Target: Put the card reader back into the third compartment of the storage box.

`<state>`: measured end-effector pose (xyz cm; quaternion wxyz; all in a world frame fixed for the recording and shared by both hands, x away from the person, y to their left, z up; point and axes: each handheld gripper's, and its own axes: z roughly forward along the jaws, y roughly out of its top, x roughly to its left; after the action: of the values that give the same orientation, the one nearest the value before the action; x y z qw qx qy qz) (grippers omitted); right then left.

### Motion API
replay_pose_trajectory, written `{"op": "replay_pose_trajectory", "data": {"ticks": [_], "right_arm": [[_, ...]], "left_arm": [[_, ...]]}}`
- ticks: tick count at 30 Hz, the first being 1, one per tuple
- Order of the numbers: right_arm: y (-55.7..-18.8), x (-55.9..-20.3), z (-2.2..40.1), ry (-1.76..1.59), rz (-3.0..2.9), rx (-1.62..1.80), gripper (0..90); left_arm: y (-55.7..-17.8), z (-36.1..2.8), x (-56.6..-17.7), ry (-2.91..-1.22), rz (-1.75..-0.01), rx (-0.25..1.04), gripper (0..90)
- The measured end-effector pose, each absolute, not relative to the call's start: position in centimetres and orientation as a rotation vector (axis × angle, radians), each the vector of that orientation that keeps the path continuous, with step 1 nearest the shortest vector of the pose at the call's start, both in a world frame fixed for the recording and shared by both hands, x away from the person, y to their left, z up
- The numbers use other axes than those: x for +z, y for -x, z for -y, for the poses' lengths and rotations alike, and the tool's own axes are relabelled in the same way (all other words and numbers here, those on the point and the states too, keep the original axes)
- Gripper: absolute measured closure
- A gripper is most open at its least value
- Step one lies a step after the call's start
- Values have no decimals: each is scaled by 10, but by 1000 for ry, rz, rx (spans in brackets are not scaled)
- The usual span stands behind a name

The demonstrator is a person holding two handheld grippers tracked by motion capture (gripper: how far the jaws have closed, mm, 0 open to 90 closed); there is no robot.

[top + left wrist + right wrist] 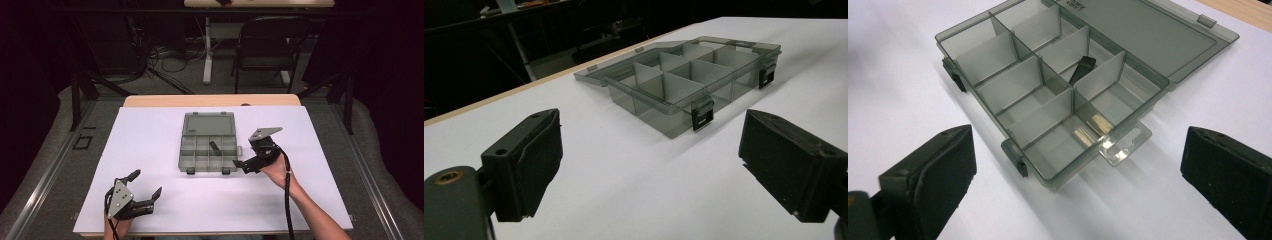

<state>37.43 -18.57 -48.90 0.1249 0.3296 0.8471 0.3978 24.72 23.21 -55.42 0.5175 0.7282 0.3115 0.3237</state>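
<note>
The left gripper (145,192) hovers low over the white bench (150,140), jaws spread and empty. At the bench's middle sits a clear grey box (207,150), lid open flat, a small black piece (214,146) in one compartment. Just right of it, the right gripper (240,164) has its jaws spread, empty. Likely next: reaching in for the piece or closing the lid. The lid's lettering is unreadable.

Lid (1148,35) of organiser box has small embossed txt, too blurry to read.
</note>
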Motion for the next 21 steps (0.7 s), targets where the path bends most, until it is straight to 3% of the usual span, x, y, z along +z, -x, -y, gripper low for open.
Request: {"op": "replay_pose_trajectory", "data": {"ticks": [21], "right_arm": [[-330, -494, 216, -938, -2412, 1183, 0]], "left_arm": [[-247, -232, -554, -1747, -749, 777, 106]]}}
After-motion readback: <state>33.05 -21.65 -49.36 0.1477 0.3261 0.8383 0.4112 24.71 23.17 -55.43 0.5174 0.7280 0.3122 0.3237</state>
